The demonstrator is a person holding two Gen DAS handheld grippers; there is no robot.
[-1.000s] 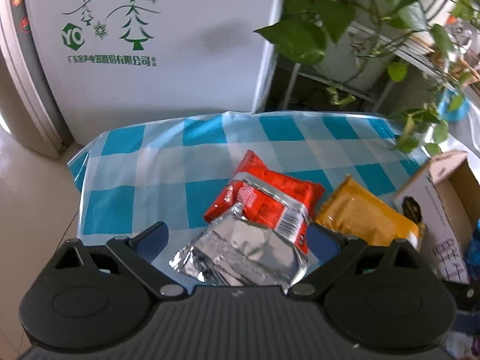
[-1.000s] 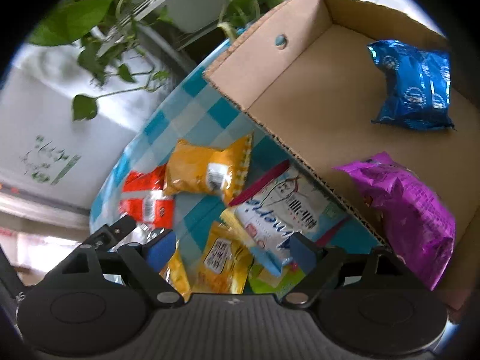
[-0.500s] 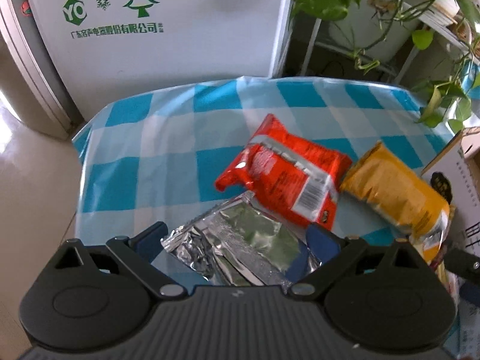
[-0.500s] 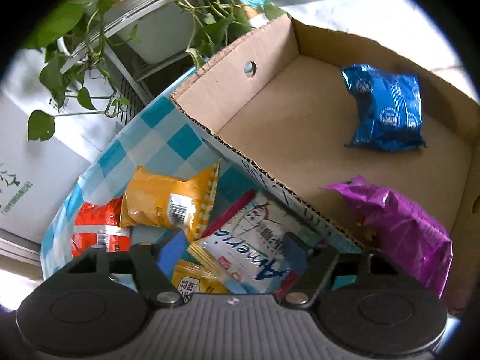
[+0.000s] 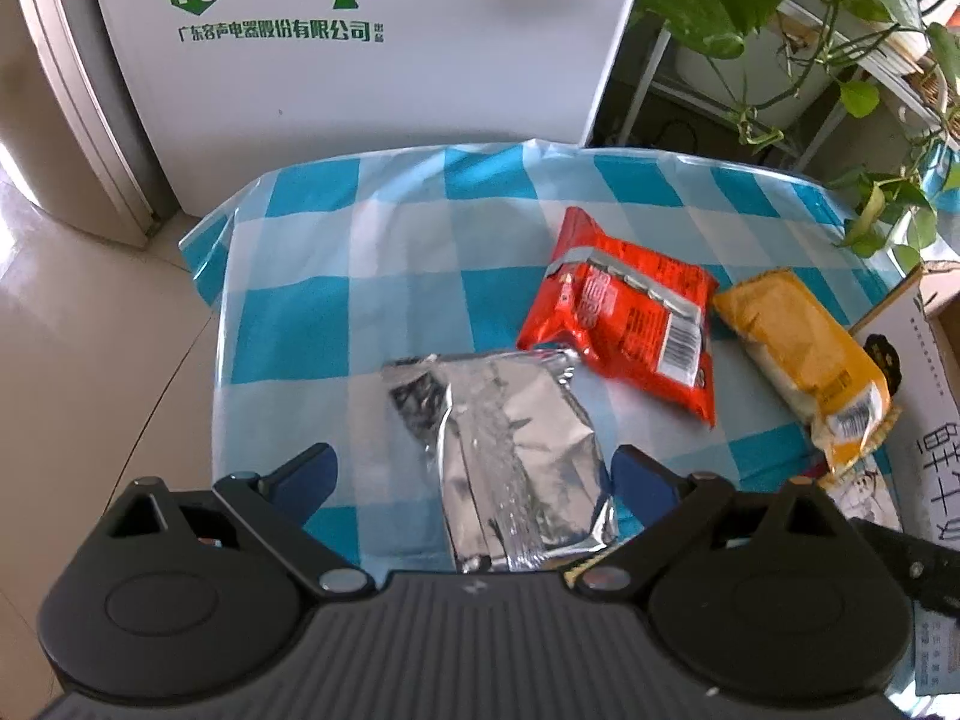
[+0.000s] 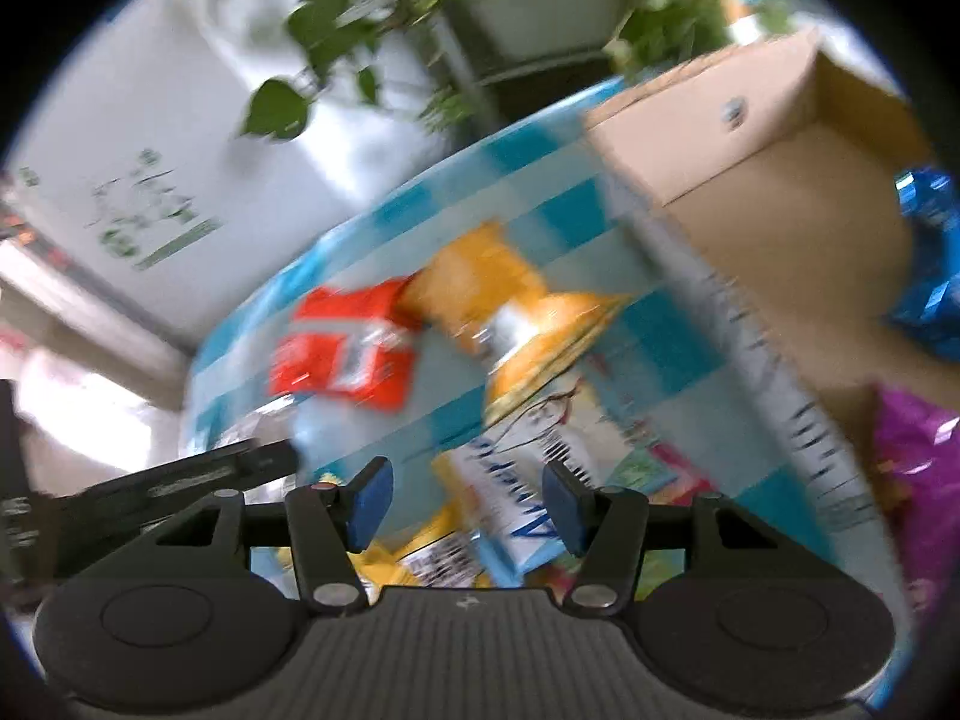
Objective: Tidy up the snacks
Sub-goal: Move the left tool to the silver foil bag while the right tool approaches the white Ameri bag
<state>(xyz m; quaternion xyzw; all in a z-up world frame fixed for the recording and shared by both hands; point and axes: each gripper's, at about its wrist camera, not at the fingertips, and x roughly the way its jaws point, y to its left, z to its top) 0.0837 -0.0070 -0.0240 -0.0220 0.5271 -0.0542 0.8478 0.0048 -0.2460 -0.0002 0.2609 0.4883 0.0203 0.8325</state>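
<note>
Silver foil packet (image 5: 504, 456) lies between wide-spread left gripper (image 5: 474, 474) fingers, ungripped; red packet (image 5: 630, 324) at 1 o'clock. Right gripper (image 6: 465, 495), tilted, parted, empty; cardboard box (image 6: 780, 180) at 2 o'clock.

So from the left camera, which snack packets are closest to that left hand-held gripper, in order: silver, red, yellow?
1. Silver packet: nearest, lying between the open fingers of the left hand-held gripper.
2. Red packet: next, just beyond the silver one, slightly to the right.
3. Yellow packet: farthest, off to the right beside the cardboard box.
</note>
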